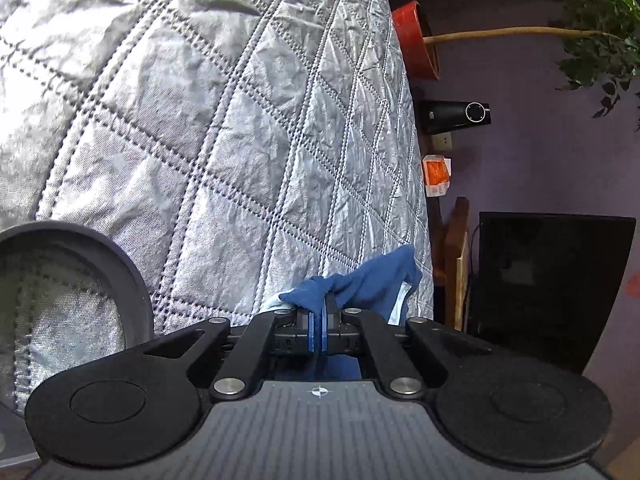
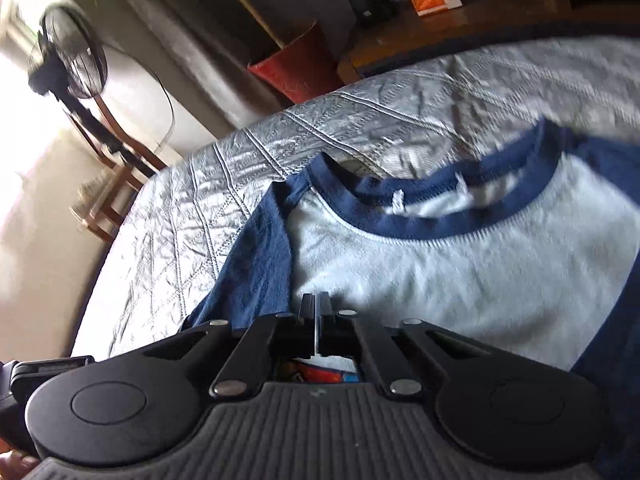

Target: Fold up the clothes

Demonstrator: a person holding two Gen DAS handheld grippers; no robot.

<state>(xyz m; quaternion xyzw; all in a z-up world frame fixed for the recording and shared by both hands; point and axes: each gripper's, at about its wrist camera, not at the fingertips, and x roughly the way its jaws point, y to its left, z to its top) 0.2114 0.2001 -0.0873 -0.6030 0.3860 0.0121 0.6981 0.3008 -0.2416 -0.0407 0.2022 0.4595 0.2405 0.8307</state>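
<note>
The left gripper is clenched on a navy fold of the shirt, which lies collar toward twelve o'clock on the quilted bedspread, while the right gripper pinches its pale hem (fingers nearly together).

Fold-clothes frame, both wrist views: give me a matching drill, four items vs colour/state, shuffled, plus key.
Column 1:
1. left gripper
2. shirt collar
3. plant pot
4. quilt

Column 2:
A. red
B. silver-grey, stitched in diamonds
C. shut on blue fabric
D. navy, edging a pale shirt body

Pairs: 1-C, 2-D, 3-A, 4-B
</note>
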